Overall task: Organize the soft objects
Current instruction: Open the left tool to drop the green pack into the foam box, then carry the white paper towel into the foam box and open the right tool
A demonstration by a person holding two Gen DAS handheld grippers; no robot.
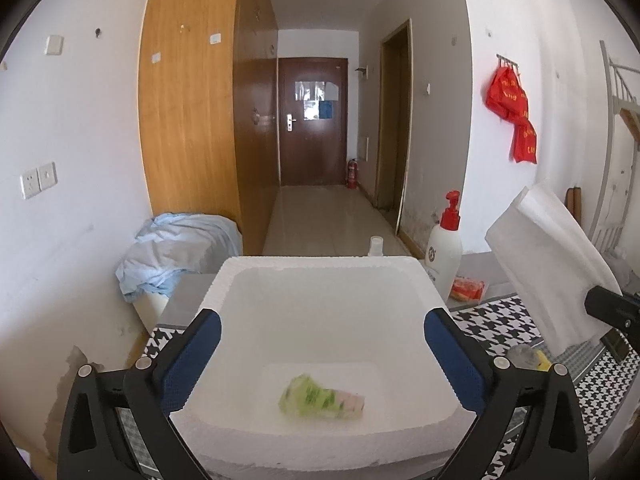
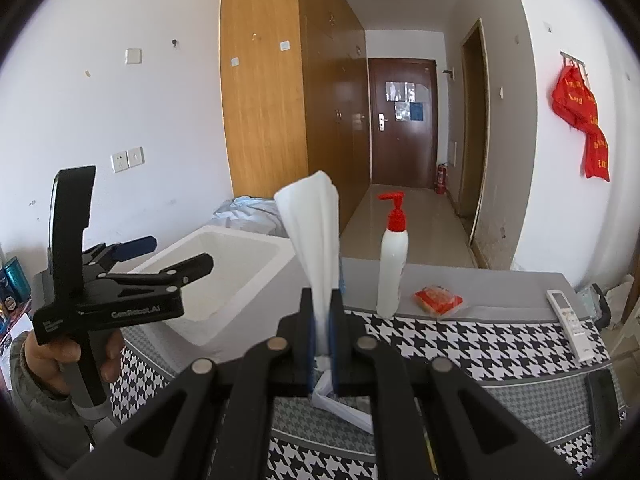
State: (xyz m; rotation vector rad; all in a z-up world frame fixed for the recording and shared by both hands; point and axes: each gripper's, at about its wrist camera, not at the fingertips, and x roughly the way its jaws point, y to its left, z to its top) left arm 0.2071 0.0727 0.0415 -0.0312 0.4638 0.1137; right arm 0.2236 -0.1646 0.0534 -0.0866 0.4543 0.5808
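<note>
A white foam box (image 1: 320, 268) stands on the table, open at the top. A green and pink soft packet (image 1: 322, 398) lies on its floor. My left gripper (image 1: 320, 344) is open and empty, its jaws on either side of the box, above it. It also shows in the right wrist view (image 2: 176, 256). My right gripper (image 2: 325, 320) is shut on a white folded cloth (image 2: 316, 232), held upright above the table, right of the box. The cloth also shows in the left wrist view (image 1: 552, 260).
A white pump bottle with a red top (image 2: 392, 264) and a red snack packet (image 2: 438, 300) sit on the grey table part. A remote (image 2: 570, 322) lies far right on the houndstooth cloth (image 2: 480, 344). Blue bedding (image 1: 176, 248) is piled behind the box.
</note>
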